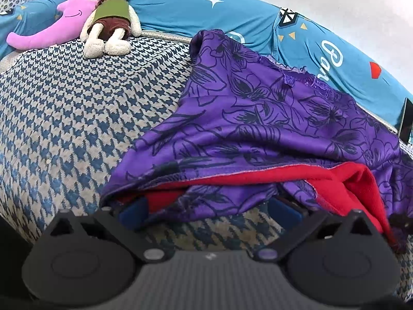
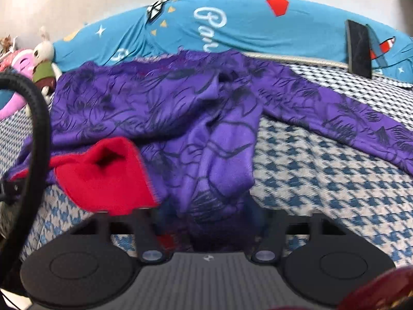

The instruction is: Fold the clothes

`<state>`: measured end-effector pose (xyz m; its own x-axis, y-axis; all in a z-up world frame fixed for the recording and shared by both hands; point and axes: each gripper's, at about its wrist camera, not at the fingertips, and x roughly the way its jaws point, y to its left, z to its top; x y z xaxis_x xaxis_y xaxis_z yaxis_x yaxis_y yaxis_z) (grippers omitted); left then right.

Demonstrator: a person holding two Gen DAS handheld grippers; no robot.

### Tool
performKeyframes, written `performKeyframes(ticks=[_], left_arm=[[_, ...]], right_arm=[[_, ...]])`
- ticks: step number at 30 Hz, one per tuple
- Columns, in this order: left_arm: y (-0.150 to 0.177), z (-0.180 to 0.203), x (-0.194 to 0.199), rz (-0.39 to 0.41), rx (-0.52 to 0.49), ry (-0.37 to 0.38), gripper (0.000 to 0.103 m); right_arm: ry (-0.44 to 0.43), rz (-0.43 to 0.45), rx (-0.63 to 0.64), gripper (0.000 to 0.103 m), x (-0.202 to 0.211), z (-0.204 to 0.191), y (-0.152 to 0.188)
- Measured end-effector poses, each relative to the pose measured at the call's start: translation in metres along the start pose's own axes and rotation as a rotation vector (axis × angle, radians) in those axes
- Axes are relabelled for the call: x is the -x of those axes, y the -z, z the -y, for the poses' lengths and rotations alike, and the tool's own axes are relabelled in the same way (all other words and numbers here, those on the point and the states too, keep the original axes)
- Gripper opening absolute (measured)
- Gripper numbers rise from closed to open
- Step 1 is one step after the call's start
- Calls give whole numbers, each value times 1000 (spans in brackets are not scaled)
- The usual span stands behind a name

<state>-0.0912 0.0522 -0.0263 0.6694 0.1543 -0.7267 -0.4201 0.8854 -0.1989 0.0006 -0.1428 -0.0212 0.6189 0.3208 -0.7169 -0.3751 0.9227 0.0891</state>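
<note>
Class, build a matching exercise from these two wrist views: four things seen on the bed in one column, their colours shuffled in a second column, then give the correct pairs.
Things
1. Flower-print garment
2. Garment lining
3. Moon-shaped plush
4. Long pillow

Colours
A. Pink
B. Blue with stars
C. Purple
D. Red

Pairs: 1-C, 2-D, 3-A, 4-B
</note>
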Motion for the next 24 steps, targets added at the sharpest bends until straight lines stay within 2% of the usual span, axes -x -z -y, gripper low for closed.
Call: performKeyframes(ticks=[2,5,11,15,20,24], left_arm=[[0,-1,0,4,0,4,103],[1,-1,0,9,1,8,103],[0,0,0,16,19,10,103],[0,-1,0,19,21,4,103],[0,0,-1,28,12,-18,103],[-2,-1,-2,37,14,-38,103]], right_arm=[[-15,12,-2,14,4,-4,1],[-58,46,-34,11,17,-4,3],[-325,202,-166,10,58,1,-5],[-428,297,-243,10,82,11,-22],[-365,338,-268,9,91,25,-49],[-237,293,-275,9,76,28,-63]])
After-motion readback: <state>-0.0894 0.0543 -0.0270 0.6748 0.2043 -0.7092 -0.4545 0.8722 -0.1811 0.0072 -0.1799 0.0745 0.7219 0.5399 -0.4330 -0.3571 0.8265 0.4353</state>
